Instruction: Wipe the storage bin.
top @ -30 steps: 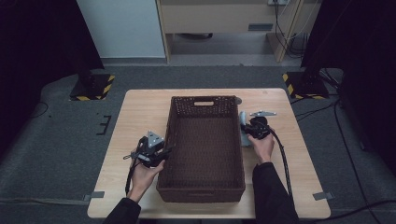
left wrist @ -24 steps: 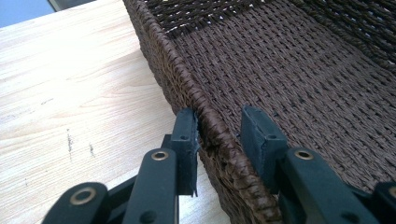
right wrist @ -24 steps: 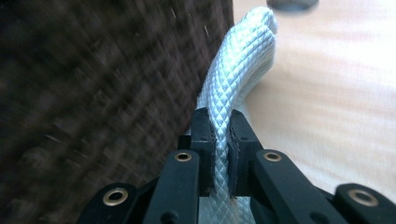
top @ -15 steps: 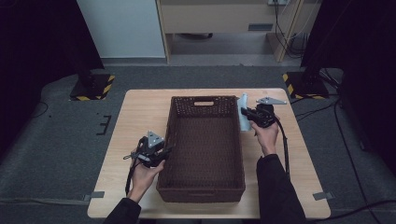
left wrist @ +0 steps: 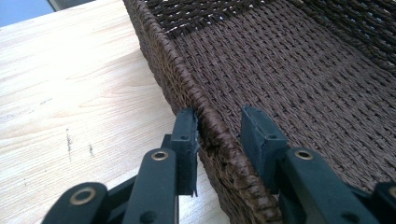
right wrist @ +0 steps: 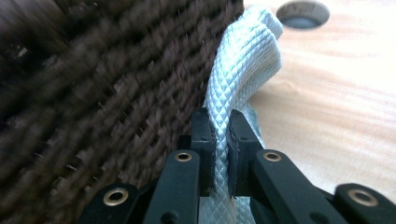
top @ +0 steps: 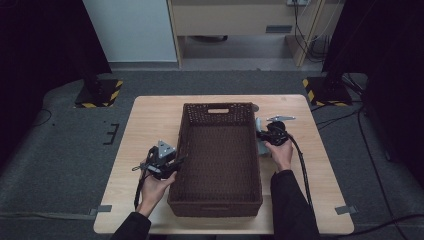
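Left tool [top: 176, 161] sits at the left wall of the brown woven basket [top: 220, 150], and in the left gripper view [left wrist: 219, 135] you can see its jaws straddling the rim, one pad outside against the weave, the other inside standing a little off it, so the jaws are partly open around the basket's edge rather than clamped hard on it. The basket stands in the middle of the pale wooden counter [top: 150, 120], long side running away from the person, with a handle slot in its far wall. Over on the other side, the right tool [top: 262, 135] is up against the basket's right wall, and the right gripper view [right wrist: 222, 135] gives the clear story: both pads are pinched tight on a folded pale grey-white cloth [right wrist: 243, 70] with a diamond weave, the fold rising up between the jaws and leaning right beside the basket's outer wall [right wrist: 93, 93]. From above, the cloth [top: 260, 140] shows as a pale strip just outside the basket's right side, above the counter. A round hole in the counter [right wrist: 302, 12] lies beyond the cloth. A thick black cable [top: 300, 165] trails back from the right tool along the person's sleeve.
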Available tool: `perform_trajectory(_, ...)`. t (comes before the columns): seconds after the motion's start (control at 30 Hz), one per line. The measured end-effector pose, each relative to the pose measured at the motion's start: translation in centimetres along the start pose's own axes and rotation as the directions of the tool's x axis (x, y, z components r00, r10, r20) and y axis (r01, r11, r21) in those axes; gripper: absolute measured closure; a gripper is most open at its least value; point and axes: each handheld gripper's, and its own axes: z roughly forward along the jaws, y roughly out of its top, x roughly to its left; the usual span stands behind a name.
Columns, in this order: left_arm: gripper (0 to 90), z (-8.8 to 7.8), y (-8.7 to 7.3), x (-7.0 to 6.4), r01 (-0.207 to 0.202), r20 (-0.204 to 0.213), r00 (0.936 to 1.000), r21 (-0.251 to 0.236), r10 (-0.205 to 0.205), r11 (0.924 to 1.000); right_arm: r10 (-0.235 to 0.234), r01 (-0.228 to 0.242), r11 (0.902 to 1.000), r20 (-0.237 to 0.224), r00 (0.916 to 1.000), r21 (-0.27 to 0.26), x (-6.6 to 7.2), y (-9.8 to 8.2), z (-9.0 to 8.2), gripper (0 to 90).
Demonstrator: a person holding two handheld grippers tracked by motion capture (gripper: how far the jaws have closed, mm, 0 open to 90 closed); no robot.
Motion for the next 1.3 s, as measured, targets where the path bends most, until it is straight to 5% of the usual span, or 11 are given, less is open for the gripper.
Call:
perform_trajectory(0.07, 66.3, 0.0, 0.0, 0.0, -0.001, -0.001, 1.0000, 0.000, 0.001, 1.0000, -0.002, 0.002, 1.0000, 0.001, 1.0000, -0.004, 0.0, 0.2, -0.1, 84.1)
perform_trajectory(0.13, 66.3, 0.0, 0.0, 0.0, 0.000, -0.001, 1.0000, 0.000, 0.000, 1.0000, 0.004, -0.005, 0.9977, -0.009, 0.9999, -0.067, 0.0, 0.9, -1.0, 84.0)
perform_trajectory(0.23, 66.3, 0.0, 0.0, 0.0, 0.001, -0.001, 1.0000, 0.000, -0.001, 1.0000, -0.018, 0.010, 0.9831, -0.040, 0.9990, -0.183, 0.3, 2.5, -2.7, 84.0)
perform_trajectory(0.33, 66.4, 0.0, 0.0, 0.0, 0.003, -0.001, 1.0000, -0.001, -0.003, 1.0000, -0.059, 0.046, 0.9731, -0.053, 0.9969, -0.226, 0.9, 3.9, -3.9, 84.0)
perform_trajectory(0.43, 66.5, 0.0, 0.0, 0.0, 0.005, -0.002, 1.0000, -0.001, -0.005, 1.0000, -0.067, 0.056, 0.9766, -0.045, 0.9968, -0.208, 1.0, 4.1, -4.0, 84.0)
perform_trajectory(0.63, 67.0, 0.0, 0.0, 0.0, 0.012, -0.004, 0.9999, -0.004, -0.012, 0.9999, -0.060, 0.059, 0.9968, -0.017, 0.9980, -0.053, 0.3, 1.6, -2.6, 84.0)
perform_trajectory(0.87, 67.3, 0.2, 0.0, 0.1, 0.025, -0.001, 0.9997, -0.008, -0.025, 0.9997, -0.057, 0.059, 0.9967, -0.035, 0.9977, 0.056, 0.6, -1.4, -0.7, 83.9)
perform_trajectory(0.97, 67.5, 0.2, 0.1, 0.1, 0.025, -0.003, 0.9997, -0.007, -0.025, 0.9997, -0.066, 0.067, 0.9977, -0.050, 0.9966, 0.015, 0.8, -0.9, -1.7, 83.9)
perform_trajectory(1.13, 68.0, 0.5, 0.3, 0.2, 0.032, -0.001, 0.9995, -0.009, -0.032, 0.9995, -0.080, 0.066, 0.9895, -0.100, 0.9918, -0.129, 1.1, 1.2, -5.1, 83.8)
perform_trajectory(1.3, 67.6, 0.6, 0.3, 0.3, 0.041, 0.005, 0.9992, -0.015, -0.041, 0.9990, -0.103, 0.088, 0.9869, -0.105, 0.9891, -0.135, 1.4, 1.6, -6.0, 83.8)
